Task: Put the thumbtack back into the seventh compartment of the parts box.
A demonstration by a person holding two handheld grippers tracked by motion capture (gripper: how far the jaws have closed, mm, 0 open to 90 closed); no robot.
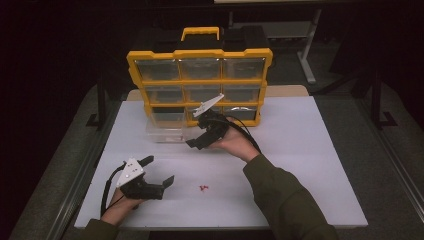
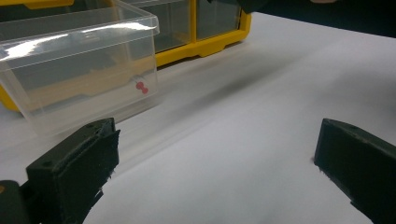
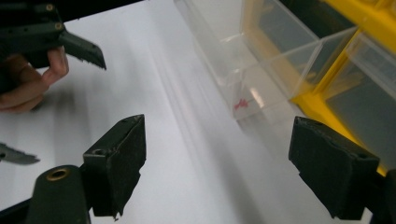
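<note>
A clear plastic drawer stands on the white table, pulled out of the yellow organizer. One red pushpin lies inside it, also seen as the pin in the right gripper view. More red pushpins lie loose on the table near the front. My right gripper hovers just right of the drawer, its jaws open and empty. My left gripper rests at the front left, open with nothing between its jaws.
The organizer stands upright at the table's back edge with several clear drawers and a yellow handle. One slot at its lower left is vacant. The other hand's gripper appears far off in the right gripper view.
</note>
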